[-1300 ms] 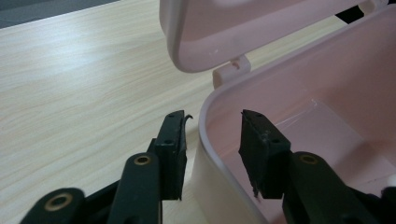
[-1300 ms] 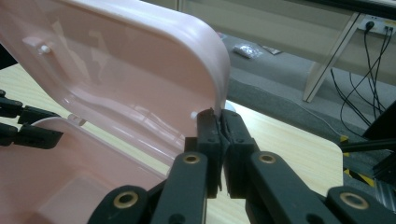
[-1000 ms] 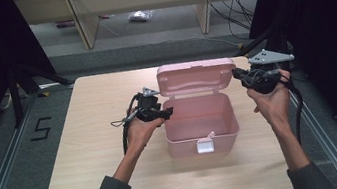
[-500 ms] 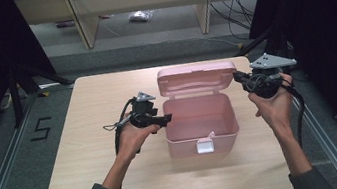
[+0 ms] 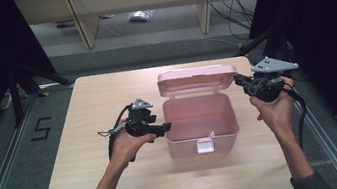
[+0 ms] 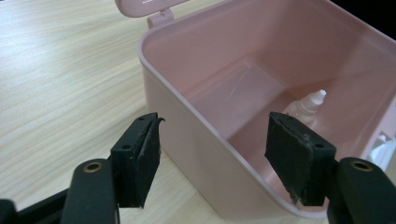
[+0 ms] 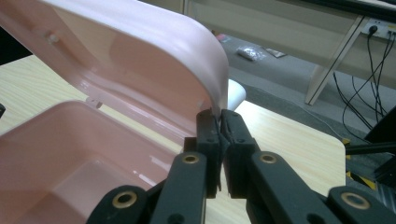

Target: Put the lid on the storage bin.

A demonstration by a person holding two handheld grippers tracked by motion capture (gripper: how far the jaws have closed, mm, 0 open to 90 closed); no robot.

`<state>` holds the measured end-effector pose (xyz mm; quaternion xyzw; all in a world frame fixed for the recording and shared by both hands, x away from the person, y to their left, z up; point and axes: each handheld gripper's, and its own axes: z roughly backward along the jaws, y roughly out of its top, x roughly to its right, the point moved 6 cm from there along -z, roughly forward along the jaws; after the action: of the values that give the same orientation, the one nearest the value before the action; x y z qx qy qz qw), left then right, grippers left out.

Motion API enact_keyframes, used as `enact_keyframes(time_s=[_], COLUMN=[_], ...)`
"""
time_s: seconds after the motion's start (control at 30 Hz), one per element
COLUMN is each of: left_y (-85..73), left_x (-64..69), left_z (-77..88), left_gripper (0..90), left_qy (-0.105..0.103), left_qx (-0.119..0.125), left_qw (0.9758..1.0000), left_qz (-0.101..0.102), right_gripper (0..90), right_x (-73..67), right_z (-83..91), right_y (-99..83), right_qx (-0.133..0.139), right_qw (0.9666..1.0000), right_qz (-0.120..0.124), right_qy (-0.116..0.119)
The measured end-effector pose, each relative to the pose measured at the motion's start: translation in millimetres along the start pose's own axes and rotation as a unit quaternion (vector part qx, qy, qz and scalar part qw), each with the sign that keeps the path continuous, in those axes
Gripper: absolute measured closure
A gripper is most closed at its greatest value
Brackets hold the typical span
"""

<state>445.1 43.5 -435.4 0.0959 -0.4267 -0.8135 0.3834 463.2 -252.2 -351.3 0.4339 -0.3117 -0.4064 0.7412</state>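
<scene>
Right gripper view: right gripper [image 7: 219,122] pinches lid [image 7: 140,46].

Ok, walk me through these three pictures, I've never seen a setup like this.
A person stands at a wooden table and holds a hand tool with two black fingers in each hand. The high view looks down from above the person. The other two come from cameras riding on the tools.

On the table stands a pink box with its lid raised. A small white bottle lies inside.

The right gripper is shut on the lid's edge and holds it up. The left gripper is open, its fingers having just spread, straddling the box's near wall without pressing on it.
</scene>
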Motion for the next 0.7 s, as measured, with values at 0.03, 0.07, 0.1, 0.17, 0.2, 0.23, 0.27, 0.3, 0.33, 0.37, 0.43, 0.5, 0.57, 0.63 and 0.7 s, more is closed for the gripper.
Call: enact_keyframes(time_s=[0.03, 0.07, 0.1, 0.17, 0.2, 0.23, 0.27, 0.3, 0.33, 0.37, 0.43, 0.5, 0.57, 0.63, 0.7], left_y=[-0.5, -1.0, -1.7, -3.0, -3.8, -4.9, -6.0, -7.0, -8.4, -10.0, -13.1, -16.7, -19.6, -21.4, -22.9], left_x=[0.6, 1.7, 2.4, 4.7, 5.3, 5.6, 5.3, 4.7, 4.1, 3.6, 2.7, 1.9, 1.8, 2.4, 3.7], left_z=[1.2, 2.8, 4.4, 8.1, 9.8, 11.4, 12.7, 14.0, 15.3, 16.7, 19.6, 22.3, 24.2, 26.8, 28.7], left_gripper=[34.6, 34.4, 34.4, 34.3, 34.2, 33.8, 33.7, 33.7, 33.7, 33.7, 33.7, 33.7, 33.7, 33.7, 33.6], left_qy=[0.000, -0.002, -0.005, -0.009, -0.009, -0.012, -0.011, -0.008, -0.008, -0.008, -0.008, -0.008, -0.008, -0.010, -0.013], left_qx=[0.001, 0.003, 0.005, 0.007, 0.007, 0.003, 0.004, 0.005, 0.006, 0.006, 0.006, 0.005, 0.003, 0.003, 0.005], left_qw=[1.0000, 1.0000, 1.0000, 0.9999, 0.9999, 0.9999, 0.9999, 0.9999, 0.9999, 0.9999, 0.9999, 0.9999, 0.9999, 0.9999, 0.9999], left_qz=[0.000, 0.001, -0.003, -0.005, -0.006, -0.010, -0.011, -0.009, -0.009, -0.009, -0.008, -0.010, -0.011, -0.011, -0.010], right_gripper=[87.2, 87.1, 87.1, 87.0, 87.0, 86.9, 86.9, 86.8, 86.8, 86.7, 86.6, 86.5, 86.4, 86.3, 86.2], right_x=[1.0, 1.3, 0.7, 0.0, -0.1, -0.6, -0.1, -2.4, -1.0, -1.4, -2.8, -4.6, -3.1, -6.9, -4.7], right_z=[0.0, 1.0, 0.3, 2.4, 3.1, 2.7, 2.9, 3.1, 4.4, 5.2, 6.3, 8.0, 7.9, 10.0, 10.2], right_y=[-0.1, -0.6, -0.7, -2.1, -2.5, -2.9, -3.4, -3.9, -4.6, -5.1, -6.8, -9.8, -10.5, -13.1, -13.2], right_qx=[0.003, 0.002, 0.011, 0.003, 0.003, 0.006, 0.007, 0.009, 0.002, 0.003, 0.005, -0.002, 0.008, 0.000, 0.010], right_qw=[1.0000, 0.9999, 0.9999, 1.0000, 1.0000, 1.0000, 0.9999, 0.9999, 1.0000, 1.0000, 1.0000, 0.9998, 0.9999, 0.9997, 0.9999], right_qz=[0.009, 0.010, 0.006, 0.007, 0.007, 0.004, 0.007, -0.007, 0.002, 0.003, -0.002, -0.013, -0.002, -0.019, 0.003], right_qy=[0.000, -0.001, -0.004, 0.005, 0.005, 0.006, 0.004, 0.005, 0.003, 0.006, 0.008, 0.013, 0.012, 0.013, 0.011])
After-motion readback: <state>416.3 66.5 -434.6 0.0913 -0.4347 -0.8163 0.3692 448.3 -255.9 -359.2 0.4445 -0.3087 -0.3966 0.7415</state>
